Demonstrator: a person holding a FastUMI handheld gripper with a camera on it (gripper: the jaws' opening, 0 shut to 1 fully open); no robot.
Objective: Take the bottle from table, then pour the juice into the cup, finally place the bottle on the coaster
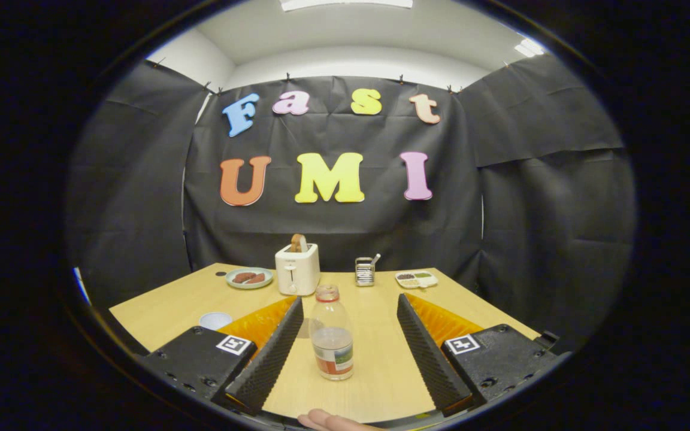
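Between the jaws, on the pale wooden surface [381, 365], stands the bottle [332, 333], upright, with its cap on and a low level of liquid showing above a coloured label. The gripper [348, 326] has its jaws spread wide apart; neither ribbed pad touches the bottle, and there is clear surface on both sides of it, with the bottle a little nearer the left pad than the right. The bottle sits roughly level with the fingertips, not deep between them. Each finger base carries a square marker. At the near edge of the surface, just behind the jaws, a fingertip of the person's hand [328, 421] shows.

Just outside the left finger, partly hidden behind it, sits a cup [215, 319] with a pale rim, close to the finger base. Beyond the bottle, towards the back of the surface, a white toaster [297, 269] stands with a slice of bread poking out of its slot. To the toaster's left lies a plate [250, 278] with some brownish food on it, and a small dark disc [220, 274] lies just left of the plate. To the toaster's right stands a small metal holder [365, 270] with a utensil leaning out, and further right a shallow divided dish [416, 279] holds dark contents.
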